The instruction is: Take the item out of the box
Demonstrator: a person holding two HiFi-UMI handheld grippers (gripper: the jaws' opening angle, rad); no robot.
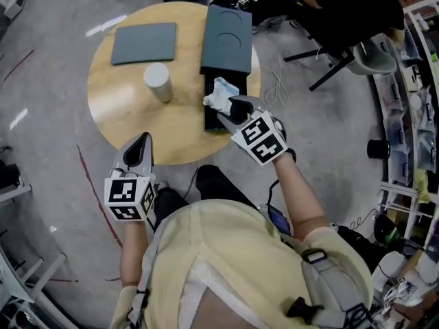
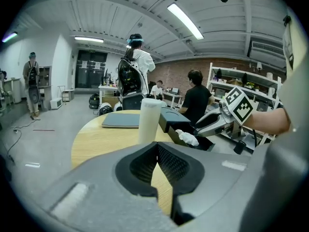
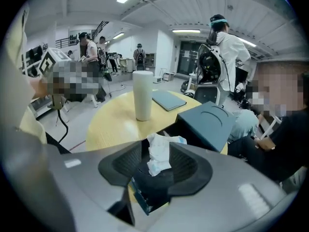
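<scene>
Jaws of the right gripper (image 3: 155, 148) stand wide apart above the round wooden counter (image 1: 123, 115), reaching into the open dark box (image 1: 214, 120). The crumpled white item (image 3: 158, 159) sits between them, apparently ungripped, placed for a pinch. The left gripper (image 2: 157, 148) waits aside, jaws closed and empty.

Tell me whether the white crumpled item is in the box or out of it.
In. The white crumpled item lies in the box's open tray; the right gripper's jaws stand apart, not gripping it.

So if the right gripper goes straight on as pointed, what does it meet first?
Probably the crumpled white wad in the open dark box; it sits between the spread jaws of the right gripper. Depth unclear.
</scene>
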